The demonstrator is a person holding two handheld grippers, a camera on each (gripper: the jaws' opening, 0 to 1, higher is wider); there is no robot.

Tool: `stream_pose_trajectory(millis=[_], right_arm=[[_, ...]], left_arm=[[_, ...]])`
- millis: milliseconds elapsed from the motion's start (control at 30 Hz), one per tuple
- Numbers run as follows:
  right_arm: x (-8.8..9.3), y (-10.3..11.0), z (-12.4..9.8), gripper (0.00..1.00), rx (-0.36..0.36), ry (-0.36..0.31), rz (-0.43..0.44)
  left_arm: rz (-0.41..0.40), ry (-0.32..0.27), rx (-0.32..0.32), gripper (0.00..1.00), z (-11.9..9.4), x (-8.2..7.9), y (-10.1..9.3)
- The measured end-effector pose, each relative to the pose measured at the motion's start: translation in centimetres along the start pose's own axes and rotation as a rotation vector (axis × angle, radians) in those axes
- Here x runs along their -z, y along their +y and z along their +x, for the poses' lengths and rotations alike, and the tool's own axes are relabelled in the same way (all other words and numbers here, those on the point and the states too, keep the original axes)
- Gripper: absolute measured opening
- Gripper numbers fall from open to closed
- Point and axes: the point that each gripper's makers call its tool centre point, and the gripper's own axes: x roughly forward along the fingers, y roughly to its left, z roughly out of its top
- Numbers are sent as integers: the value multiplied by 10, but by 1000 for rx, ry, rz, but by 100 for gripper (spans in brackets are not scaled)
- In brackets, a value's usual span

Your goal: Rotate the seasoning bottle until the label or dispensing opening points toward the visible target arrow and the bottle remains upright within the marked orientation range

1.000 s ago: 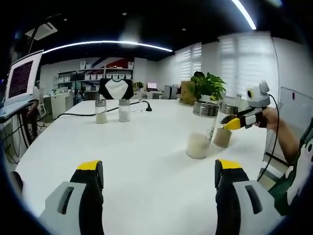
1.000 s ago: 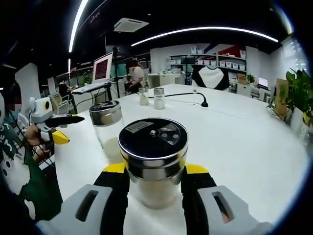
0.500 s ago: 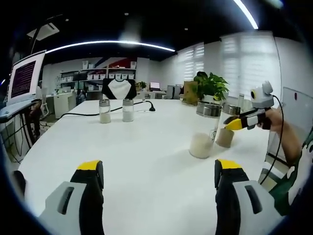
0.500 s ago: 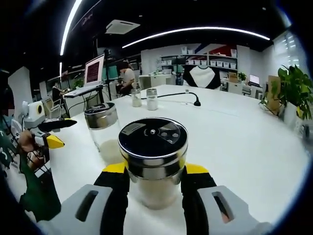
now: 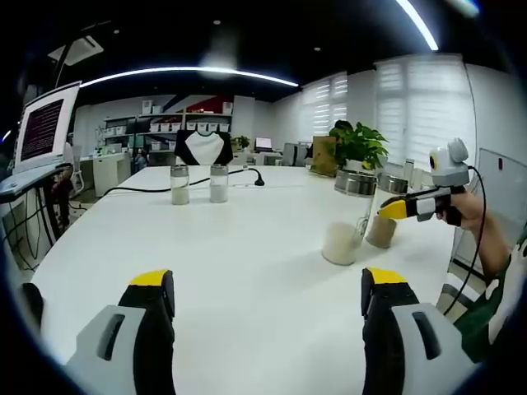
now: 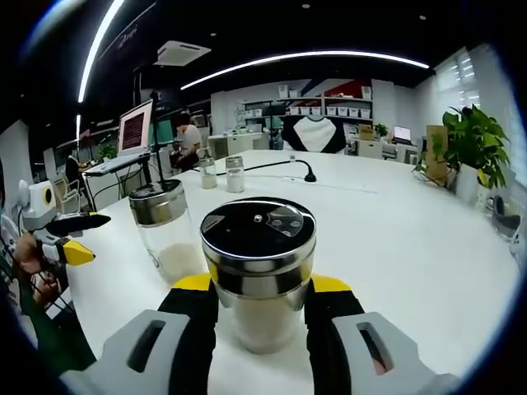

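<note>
My right gripper point(image 6: 258, 285) is shut on a glass seasoning bottle point(image 6: 258, 317) that holds pale powder. Its black lid point(image 6: 258, 228) with dispensing holes faces the camera, and the bottle stands upright on the white table point(image 6: 412, 247). A second bottle point(image 6: 165, 234) with a metal lid stands just to its left. In the left gripper view both bottles stand at the right: the free bottle point(image 5: 346, 220) and the held bottle point(image 5: 380, 229), with the right gripper point(image 5: 395, 208) on it. My left gripper point(image 5: 268, 280) hangs open over bare table point(image 5: 247, 239).
Two small shakers point(image 5: 198, 183) stand at the table's far side beside a black cable point(image 5: 132, 192). A potted plant point(image 5: 359, 146) is behind the bottles. A monitor point(image 5: 41, 130) stands at the left. Shelves line the back wall. A person's hand holds the left gripper point(image 6: 58, 239).
The right gripper view has turned a little, so the room behind slid sideways, with the bottle still clamped between the jaws. The left gripper stays open; its view drifted slightly.
</note>
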Motion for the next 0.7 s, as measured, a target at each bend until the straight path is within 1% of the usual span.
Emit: stream_pose_trajectory(millis=[167, 200, 267, 500, 700], right_arm=[[0, -1, 1, 40, 50, 17, 21], [-1, -6, 1, 40, 61, 15, 26], [-1, -7, 1, 40, 83, 13, 32], [-2, -11, 3, 40, 131, 4, 50], [-1, -14, 4, 40, 172, 17, 63]], left_arm=[[-4, 1, 3, 99, 0, 0, 0], [-5, 0, 2, 99, 0, 0, 0], [-7, 0, 2, 99, 0, 0, 1], [-8, -2, 9, 99, 0, -1, 0], [-9, -6, 0, 99, -1, -2, 3]])
